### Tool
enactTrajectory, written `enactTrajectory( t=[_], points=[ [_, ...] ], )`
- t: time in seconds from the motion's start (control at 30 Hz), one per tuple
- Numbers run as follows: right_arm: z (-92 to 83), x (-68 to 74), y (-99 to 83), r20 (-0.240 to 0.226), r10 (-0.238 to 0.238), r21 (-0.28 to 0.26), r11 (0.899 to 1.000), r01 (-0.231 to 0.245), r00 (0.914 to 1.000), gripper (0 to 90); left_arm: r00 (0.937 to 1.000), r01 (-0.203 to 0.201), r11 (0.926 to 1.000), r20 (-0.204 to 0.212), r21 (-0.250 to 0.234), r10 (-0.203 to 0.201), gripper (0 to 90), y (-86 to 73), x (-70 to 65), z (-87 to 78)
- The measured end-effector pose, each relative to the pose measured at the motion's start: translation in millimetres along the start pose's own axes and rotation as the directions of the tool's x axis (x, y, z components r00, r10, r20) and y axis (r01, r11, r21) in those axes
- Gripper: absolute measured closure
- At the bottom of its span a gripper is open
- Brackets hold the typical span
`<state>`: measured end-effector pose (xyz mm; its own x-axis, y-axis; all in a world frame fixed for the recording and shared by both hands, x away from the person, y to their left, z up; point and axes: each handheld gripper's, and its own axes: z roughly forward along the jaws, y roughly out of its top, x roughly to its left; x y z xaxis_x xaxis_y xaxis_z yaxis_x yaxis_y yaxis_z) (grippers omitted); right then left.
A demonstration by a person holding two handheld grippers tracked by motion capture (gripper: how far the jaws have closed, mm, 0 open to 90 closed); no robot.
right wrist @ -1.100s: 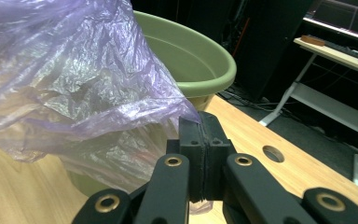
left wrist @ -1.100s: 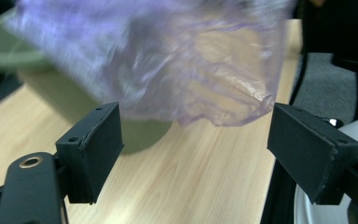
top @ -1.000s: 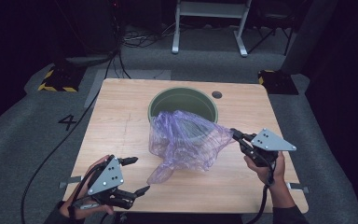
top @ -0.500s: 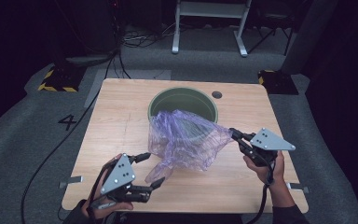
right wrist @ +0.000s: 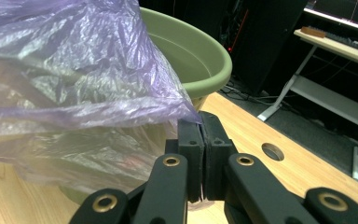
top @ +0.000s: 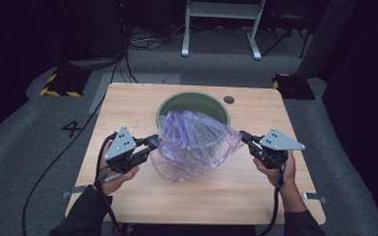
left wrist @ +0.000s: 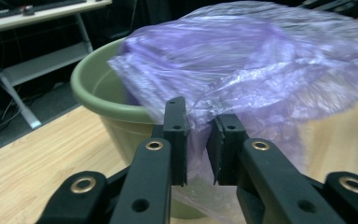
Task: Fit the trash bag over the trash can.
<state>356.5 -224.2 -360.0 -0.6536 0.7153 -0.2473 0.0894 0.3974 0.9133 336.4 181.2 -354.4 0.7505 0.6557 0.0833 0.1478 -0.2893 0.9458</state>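
A crumpled translucent purple plastic bag (top: pixel 197 142) hangs stretched over the near side of a green pot (top: pixel 192 96) on the wooden table (top: pixel 128 101). My left gripper (top: pixel 152 142) is at the bag's left edge. Its jaws have just been closing, and bunched film now fills the narrow gap between them (left wrist: pixel 199 135). My right gripper (top: pixel 242 133) is shut on the bag's right corner, the jaws pinching thin film (right wrist: pixel 200 128). The bag (left wrist: pixel 261 60) covers part of the pot (left wrist: pixel 93 93), whose inside looks bare (right wrist: pixel 200 60).
A round cable hole (top: pixel 229 100) sits in the table behind the pot's right side. A metal-legged stand (top: pixel 221 29) and cables lie on the grey floor beyond. A yellow-black striped block (top: pixel 59 86) is at the far left.
My left gripper has moved up from the table's near left corner to the bag's left edge and closed on the film. The right gripper holds still. The bag is now stretched wider.
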Motion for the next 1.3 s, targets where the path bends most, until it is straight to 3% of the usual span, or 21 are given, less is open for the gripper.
enactTrajectory(
  t=[0.1,0.27,0.4,0.47,0.5,0.57,0.6,0.67,0.83,1.03,1.17,1.3],
  points=[
    [4.4,-5.6,-0.6,0.0,0.02,0.003,1.0,-0.02,0.9998,89.2,0.9997,0.021,0.9997,-0.007,0.007,-0.021,83.8,1.6,10.5,8.4],
    [14.8,-13.7,-2.8,0.009,0.039,0.018,0.999,-0.039,0.9992,89.3,0.9988,0.025,0.9995,-0.044,0.018,-0.024,85.1,2.3,25.5,21.9],
    [25.0,-19.8,-5.3,-0.003,0.072,0.022,0.997,-0.071,0.9974,89.2,0.9965,0.07,0.9974,-0.045,0.014,-0.07,84.9,1.5,37.9,27.6],
    [29.9,-21.8,-5.4,0.0,0.078,0.026,0.997,-0.078,0.9969,89.2,0.9964,0.065,0.9978,-0.054,0.013,-0.065,85.0,2.7,41.1,28.9],
    [31.0,-22.4,-5.4,0.001,0.081,0.025,0.996,-0.081,0.9967,89.2,0.9965,0.051,0.9987,-0.067,-0.001,-0.051,85.0,3.3,41.5,27.7],
    [32.4,-22.8,-4.5,0.012,0.079,0.011,0.997,-0.08,0.9968,88.8,0.9986,0.018,0.9986,-0.05,-0.05,-0.02,87.7,5.1,42.5,22.8],
    [31.9,-21.6,-3.2,0.026,0.071,0.005,0.997,-0.071,0.9971,88.8,0.9985,0.002,0.9985,-0.055,-0.054,-0.005,88.3,7.6,43.4,20.9],
    [31.0,-18.0,0.7,0.048,0.039,-0.001,0.999,-0.039,0.9981,88.1,0.9991,0.01,0.9985,-0.04,-0.054,-0.013,88.8,10.6,46.6,20.7],
    [36.9,-19.9,9.3,0.054,0.03,-0.006,1.0,-0.029,0.9981,87.1,0.9966,0.051,0.9986,-0.065,-0.017,-0.052,89.4,14.0,59.7,30.9],
    [48.0,-34.2,11.2,0.027,0.114,0.001,0.993,-0.114,0.9931,88.3,0.9929,0.086,0.9952,-0.086,0.047,-0.082,89.6,8.3,74.1,51.7],
    [62.7,-44.6,8.3,0.02,0.174,0.042,0.984,-0.174,0.9846,89.3,0.9898,0.12,0.989,-0.087,0.086,-0.113,89.6,0.1,83.2,68.3],
    [76.7,-46.3,4.5,0.029,0.175,0.1,0.979,-0.177,0.9841,89.6,0.9863,0.142,0.9813,-0.103,0.129,-0.129,89.6,-7.4,91.5,80.9]
  ],
)
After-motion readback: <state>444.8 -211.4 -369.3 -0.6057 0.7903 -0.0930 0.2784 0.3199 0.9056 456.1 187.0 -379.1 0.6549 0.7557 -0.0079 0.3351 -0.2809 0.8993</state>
